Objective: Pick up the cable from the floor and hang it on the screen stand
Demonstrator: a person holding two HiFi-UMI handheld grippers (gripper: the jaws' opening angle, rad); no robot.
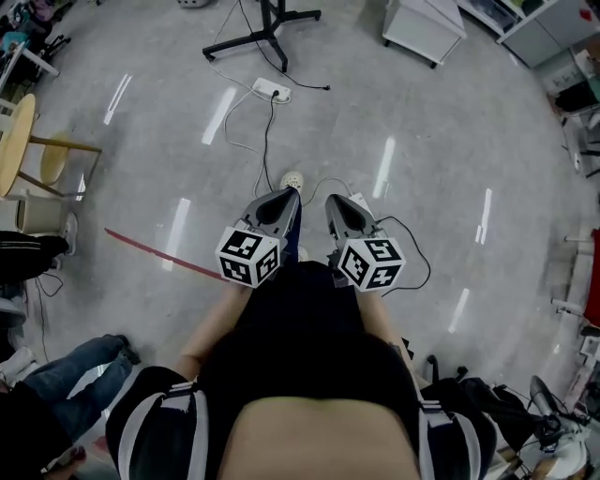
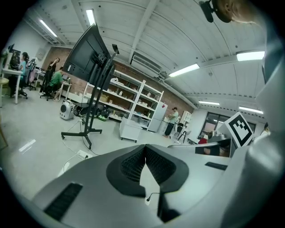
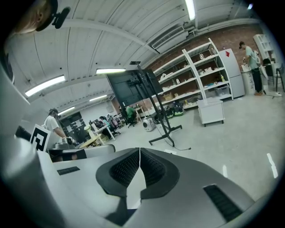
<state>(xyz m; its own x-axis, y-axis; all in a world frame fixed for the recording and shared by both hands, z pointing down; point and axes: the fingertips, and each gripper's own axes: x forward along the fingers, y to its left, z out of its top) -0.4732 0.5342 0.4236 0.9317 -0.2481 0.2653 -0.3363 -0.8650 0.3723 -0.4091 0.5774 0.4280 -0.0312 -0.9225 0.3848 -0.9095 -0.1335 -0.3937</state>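
Both tools are out front: the left gripper (image 1: 289, 195) and the right gripper (image 1: 332, 201) are each clenched on nothing, jaws pressed tip to tip. The head view shows a black cable (image 1: 427, 255) looping on the floor at the right gripper's three o'clock, with the screen stand (image 1: 265, 36) at twelve. Only the gripper views show the screen (image 2: 84, 55) itself, mounted on that stand.

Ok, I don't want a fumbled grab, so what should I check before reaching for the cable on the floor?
1. Left gripper open: not ok, shut and empty.
2. Right gripper open: not ok, shut and empty.
3. Cable in sight on the floor: ok.
4. Cable free to lift: cannot tell, it runs to the power strip.
5. Screen stand in sight ahead: ok.
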